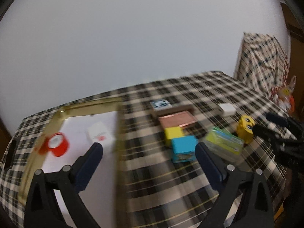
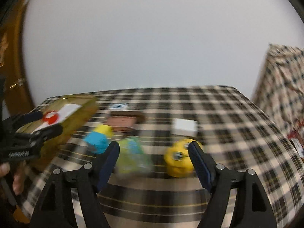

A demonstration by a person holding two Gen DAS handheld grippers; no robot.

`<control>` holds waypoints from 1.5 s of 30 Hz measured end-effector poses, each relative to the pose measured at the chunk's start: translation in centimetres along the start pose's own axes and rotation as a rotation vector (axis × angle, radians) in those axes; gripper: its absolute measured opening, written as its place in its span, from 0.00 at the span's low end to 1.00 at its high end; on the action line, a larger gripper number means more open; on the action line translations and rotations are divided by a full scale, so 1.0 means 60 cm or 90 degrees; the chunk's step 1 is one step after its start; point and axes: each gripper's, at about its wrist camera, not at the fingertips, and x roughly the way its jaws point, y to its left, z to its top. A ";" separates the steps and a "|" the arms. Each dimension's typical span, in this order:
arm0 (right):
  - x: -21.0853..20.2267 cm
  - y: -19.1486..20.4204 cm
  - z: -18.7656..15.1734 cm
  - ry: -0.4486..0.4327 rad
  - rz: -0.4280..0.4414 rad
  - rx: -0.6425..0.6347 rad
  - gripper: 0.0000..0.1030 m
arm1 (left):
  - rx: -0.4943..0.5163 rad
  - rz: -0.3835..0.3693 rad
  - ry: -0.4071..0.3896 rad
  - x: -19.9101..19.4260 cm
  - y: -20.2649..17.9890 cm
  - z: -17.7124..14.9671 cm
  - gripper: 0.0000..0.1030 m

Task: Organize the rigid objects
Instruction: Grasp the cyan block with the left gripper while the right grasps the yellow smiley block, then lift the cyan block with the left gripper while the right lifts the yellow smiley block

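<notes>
Ahead of both grippers spreads the checked tablecloth — it covers the whole table and carries everything else. Next in size is the gold-rimmed tray, lying ahead and to the left of the left gripper; a white box and a red round container sit on its white floor, close together. Past the left gripper's right finger lies a brown flat box, with a yellow block and a blue block touching each other just in front of it. A green packet rests ahead of the right gripper, close to its left finger, and a yellow toy with cartoon eyes stands just off its right finger. Farther back sits a small white block, apart from the rest. Both grippers have their fingers spread wide with nothing between them — each hovers above the cloth. Motion blur smears the finer detail.
</notes>
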 end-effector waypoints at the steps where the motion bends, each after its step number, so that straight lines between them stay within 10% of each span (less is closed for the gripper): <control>1: 0.003 -0.012 -0.001 0.002 -0.012 0.010 0.75 | 0.007 -0.002 0.008 0.009 -0.012 0.001 0.93; 15: 0.091 -0.065 0.010 0.127 -0.023 0.078 0.75 | 0.017 -0.032 0.122 0.100 -0.059 -0.003 0.71; 19: 0.110 -0.060 0.004 0.164 -0.026 0.075 0.74 | 0.008 -0.057 0.156 0.121 -0.058 -0.004 0.46; 21: 0.117 -0.058 0.001 0.179 -0.025 0.069 0.58 | -0.002 -0.066 0.166 0.126 -0.053 -0.005 0.40; 45: 0.066 -0.028 0.012 0.072 -0.020 0.021 0.52 | -0.042 -0.020 -0.013 0.043 -0.027 0.006 0.40</control>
